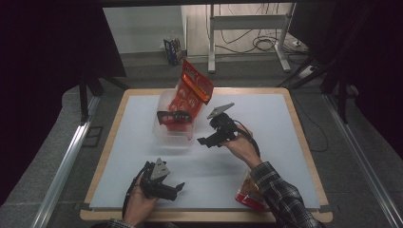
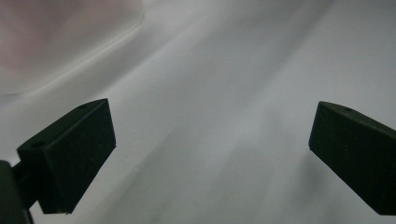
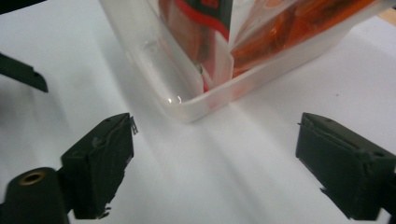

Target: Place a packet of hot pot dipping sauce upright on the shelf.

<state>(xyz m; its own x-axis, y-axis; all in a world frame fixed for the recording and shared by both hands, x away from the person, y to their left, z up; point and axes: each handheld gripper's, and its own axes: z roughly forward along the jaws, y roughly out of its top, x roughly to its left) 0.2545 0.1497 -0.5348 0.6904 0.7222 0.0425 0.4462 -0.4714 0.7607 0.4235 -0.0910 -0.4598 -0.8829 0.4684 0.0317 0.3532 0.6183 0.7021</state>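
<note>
At the centre of the high view, the right gripper (image 1: pixel 205 140) is hovering just right of a clear bin (image 1: pixel 164 134), its jaws standing wide apart with nothing between them. A red packet (image 1: pixel 191 90) is leaning upright in that bin, its top poking above the rim toward the upper middle of the frame. In the right gripper view the bin's corner (image 3: pixel 189 109) is sitting just beyond the released jaws, apart from them. At the lower left, the left gripper (image 1: pixel 179 186) is resting low over the white table (image 1: pixel 266 128), jaws likewise spread and empty. Another packet (image 1: pixel 247 192) is lying at the lower right, partly under the sleeve (image 1: pixel 280 194).
</note>
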